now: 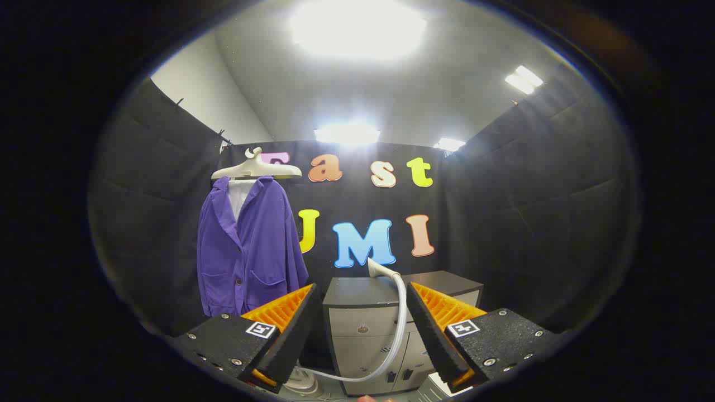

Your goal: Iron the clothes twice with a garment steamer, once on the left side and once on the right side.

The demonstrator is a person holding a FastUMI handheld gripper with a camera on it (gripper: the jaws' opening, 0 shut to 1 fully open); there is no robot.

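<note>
You're approaching with the gripper [363, 326], jaws spread, gripping nothing. Steamer head [377, 269] is resting on the cabinet [357, 293] at 12 o'clock; purple jacket [251, 245] hanging at 10. Next: grab the head.

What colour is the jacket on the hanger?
Purple jacket, seen in the gripper view; the hand-held gripper is open.

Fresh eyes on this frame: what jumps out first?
The purple jacket on a pale hanger, hung against the booth wall beyond and to the left of the jaws. Then the steamer head lying on the grey cabinet straight ahead, its white hose looping down toward the base on the floor. The gripper is open, jaws wide apart and holding nothing.
</note>
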